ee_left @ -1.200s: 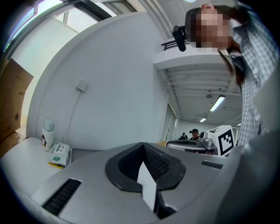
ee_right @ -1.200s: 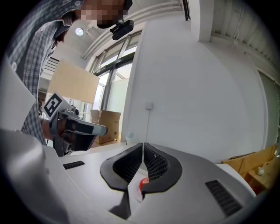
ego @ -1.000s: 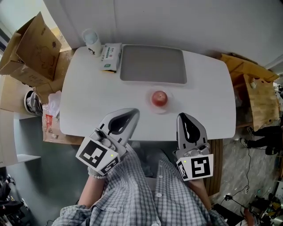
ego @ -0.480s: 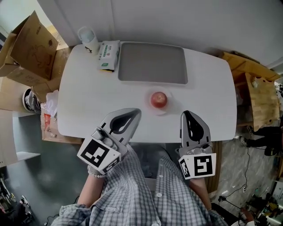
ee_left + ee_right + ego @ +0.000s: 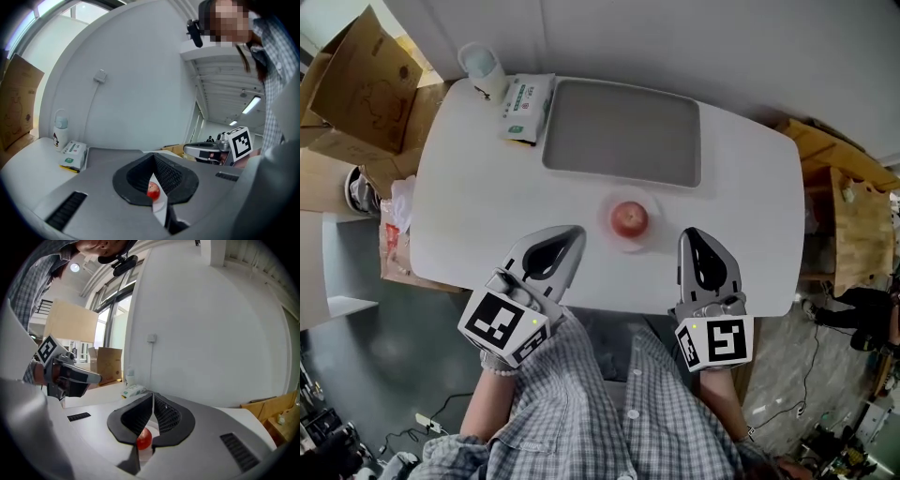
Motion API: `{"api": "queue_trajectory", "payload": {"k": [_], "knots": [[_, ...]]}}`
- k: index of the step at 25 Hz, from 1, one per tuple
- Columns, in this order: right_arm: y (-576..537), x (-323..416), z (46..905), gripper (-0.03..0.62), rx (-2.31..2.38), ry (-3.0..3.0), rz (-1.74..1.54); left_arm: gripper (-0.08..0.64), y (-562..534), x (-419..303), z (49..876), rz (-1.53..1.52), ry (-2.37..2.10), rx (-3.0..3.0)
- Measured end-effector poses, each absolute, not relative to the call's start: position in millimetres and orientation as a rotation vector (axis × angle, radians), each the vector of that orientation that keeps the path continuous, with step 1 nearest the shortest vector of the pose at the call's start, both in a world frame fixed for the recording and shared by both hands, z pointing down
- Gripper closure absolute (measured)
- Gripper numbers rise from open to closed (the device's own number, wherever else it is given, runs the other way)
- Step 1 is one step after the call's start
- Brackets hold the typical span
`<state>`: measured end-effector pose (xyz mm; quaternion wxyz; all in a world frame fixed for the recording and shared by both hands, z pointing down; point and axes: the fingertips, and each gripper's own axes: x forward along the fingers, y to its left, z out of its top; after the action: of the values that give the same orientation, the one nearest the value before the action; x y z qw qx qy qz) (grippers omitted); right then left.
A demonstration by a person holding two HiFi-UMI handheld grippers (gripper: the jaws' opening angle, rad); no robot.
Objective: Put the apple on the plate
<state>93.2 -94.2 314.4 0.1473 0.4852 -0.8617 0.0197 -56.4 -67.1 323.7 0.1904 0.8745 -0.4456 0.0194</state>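
A red apple [image 5: 629,218] sits on a small white plate [image 5: 612,235] near the front middle of the white table [image 5: 487,206]. My left gripper [image 5: 577,232] lies over the table's front edge, left of the plate, shut and empty. My right gripper [image 5: 690,234] lies to the plate's right, also shut and empty. In the left gripper view the apple [image 5: 153,191] shows below the closed jaws of the left gripper [image 5: 153,159]. The right gripper view has the apple [image 5: 144,439] under the closed tips of the right gripper [image 5: 153,399]. Neither gripper touches the apple.
A grey tray [image 5: 622,131] lies at the table's back. A green-and-white tissue pack [image 5: 525,108] and a white bottle [image 5: 481,64] stand at the back left. Cardboard boxes [image 5: 356,84] sit on the floor to the left, wooden pieces [image 5: 853,216] to the right.
Both grippers have come slightly forward over the table's front edge, nearer the plate. They stay shut. The apple has not moved on its plate.
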Motion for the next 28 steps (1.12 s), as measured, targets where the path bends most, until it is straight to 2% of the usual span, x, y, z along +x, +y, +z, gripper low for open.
{"api": "queue_trajectory", "payload": {"k": [28], "knots": [[-169.0, 118.5, 452.9, 0.566, 1.097, -2.313, 0.365, 0.552, -114.0, -54.7, 454.5, 0.284, -1.395, 2.003]]}}
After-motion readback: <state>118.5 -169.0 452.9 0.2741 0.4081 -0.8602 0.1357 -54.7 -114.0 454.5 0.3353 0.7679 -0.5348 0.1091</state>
